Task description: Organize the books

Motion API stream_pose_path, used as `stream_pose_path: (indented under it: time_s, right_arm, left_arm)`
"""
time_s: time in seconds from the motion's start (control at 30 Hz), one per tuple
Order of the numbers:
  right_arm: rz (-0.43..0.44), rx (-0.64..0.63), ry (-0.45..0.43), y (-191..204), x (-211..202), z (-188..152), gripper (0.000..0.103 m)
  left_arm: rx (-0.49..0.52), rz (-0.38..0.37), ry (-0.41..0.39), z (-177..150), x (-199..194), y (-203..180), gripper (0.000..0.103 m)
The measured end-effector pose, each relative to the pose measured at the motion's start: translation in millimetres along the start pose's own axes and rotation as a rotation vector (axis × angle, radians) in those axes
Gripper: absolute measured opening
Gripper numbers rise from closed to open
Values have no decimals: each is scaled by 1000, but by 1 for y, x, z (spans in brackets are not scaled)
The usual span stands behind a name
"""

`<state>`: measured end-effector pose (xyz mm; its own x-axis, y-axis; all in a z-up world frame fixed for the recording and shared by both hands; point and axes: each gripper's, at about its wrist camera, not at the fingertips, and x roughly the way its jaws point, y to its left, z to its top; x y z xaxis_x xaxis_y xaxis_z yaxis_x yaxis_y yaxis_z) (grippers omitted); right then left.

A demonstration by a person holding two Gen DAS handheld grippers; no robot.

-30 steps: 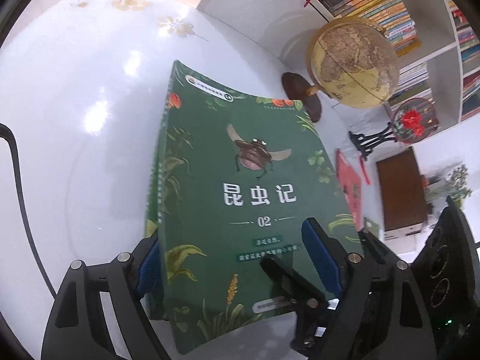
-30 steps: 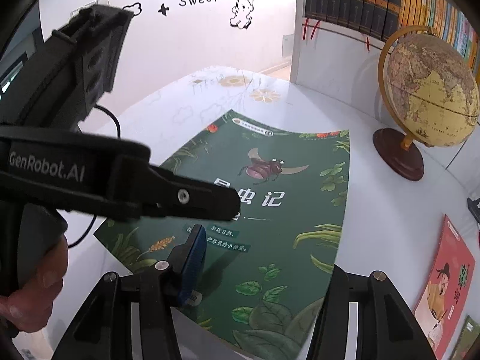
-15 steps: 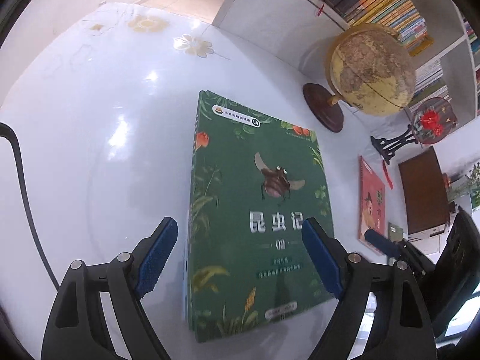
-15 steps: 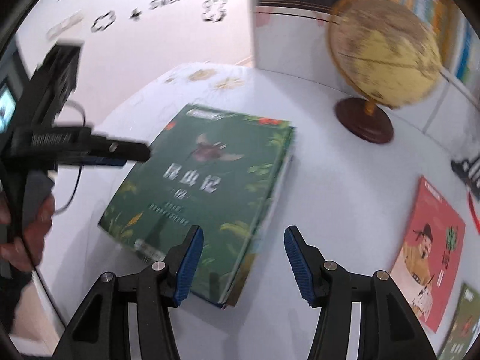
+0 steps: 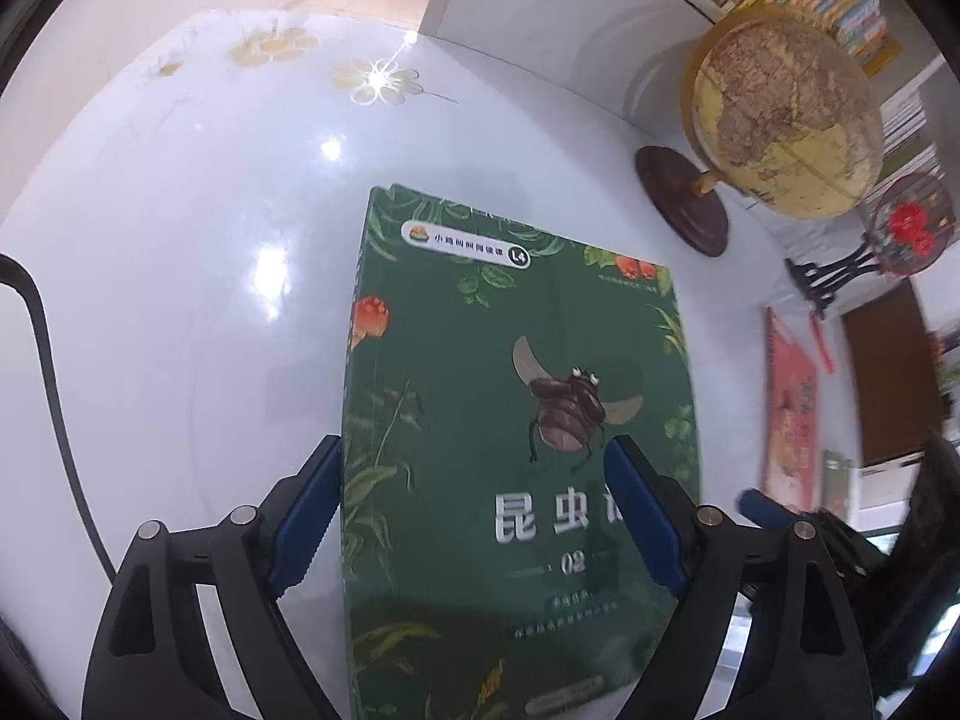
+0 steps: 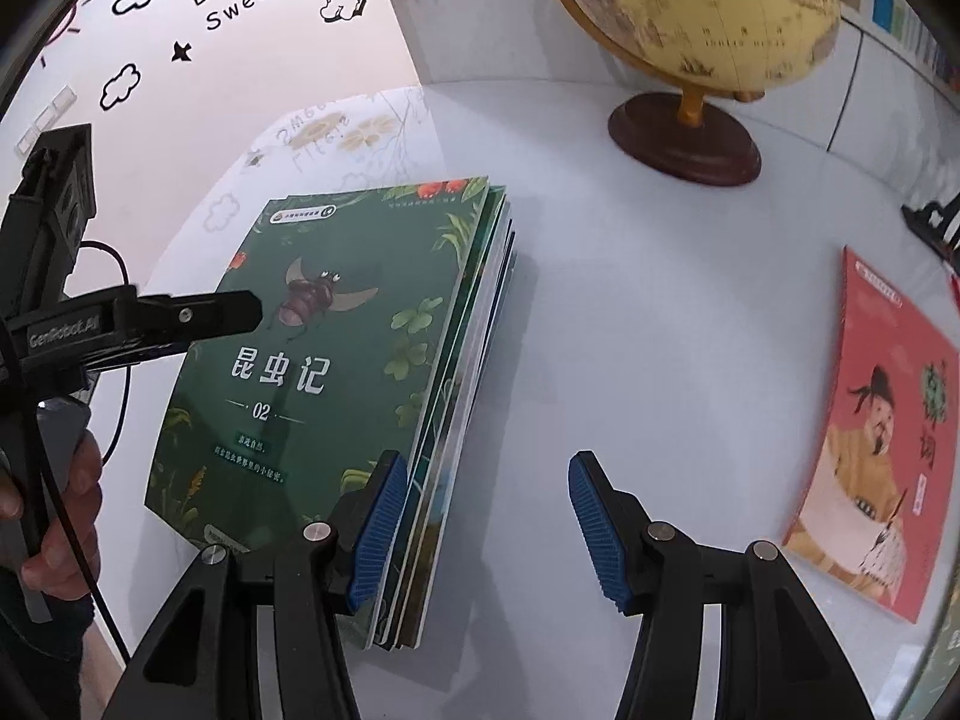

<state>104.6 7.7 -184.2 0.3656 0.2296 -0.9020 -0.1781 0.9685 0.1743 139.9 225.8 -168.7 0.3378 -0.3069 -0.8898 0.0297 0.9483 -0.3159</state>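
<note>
A green book lies flat on top of a small stack of thin books on the white table. Its cover shows leaves, red fruits, a brown flying beetle, white Chinese characters and the number 02. Seen from the right wrist, the edges of the books under it stick out a little on the right side, so the stack is not fully even. The table surface is glossy and has pale flower prints at its far end.

The left gripper points steeply down over the near half of the green book. Its blue pads stand wide apart, one at the left edge of the cover and one above the right part of the cover, and they do not press on anything. In the right wrist view a hand holds this gripper from the left side, and its black finger reaches over the cover.

The right gripper also points steeply down, at the near right corner of the stack. Its jaws are half spread and hold nothing; the left pad is just at the stack's right edge, and the right pad is over bare table.

The long axis of the green book runs from near to far, away from both cameras, with the title reading upright from the near side.

A red book lies flat to the right, well apart from the stack. A globe stands at the far right.
</note>
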Motion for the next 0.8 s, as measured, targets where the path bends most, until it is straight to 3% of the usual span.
stream_pose_path:
  time_s: [0.1, 0.23, 0.43, 0.57, 0.67, 0.7, 0.8]
  right_arm:
    - [-8, -5, -5, -2, -5, -3, 55]
    - [-41, 11, -42, -11, -33, -9, 55]
    - [-99, 100, -80, -39, -101, -21, 55]
    - [-183, 131, -91, -57, -144, -32, 55]
    - [-192, 155, -138, -75, -184, -45, 56]
    - [-212, 160, -154, -82, -199, -50, 58]
    - [-275, 160, -196, -102, -231, -65, 77]
  left_arm:
    - [22, 77, -5, 3, 3, -10, 84]
    - [59, 150, -97, -4, -28, -32, 84]
    - [177, 134, -207, -34, -89, -114, 86]
    - [163, 110, -259, -62, -116, -169, 86]
    - [125, 76, -269, -80, -128, -198, 86]
    - [123, 66, -271, -87, -129, -209, 86]
    - [124, 62, -282, -103, -134, -243, 86]
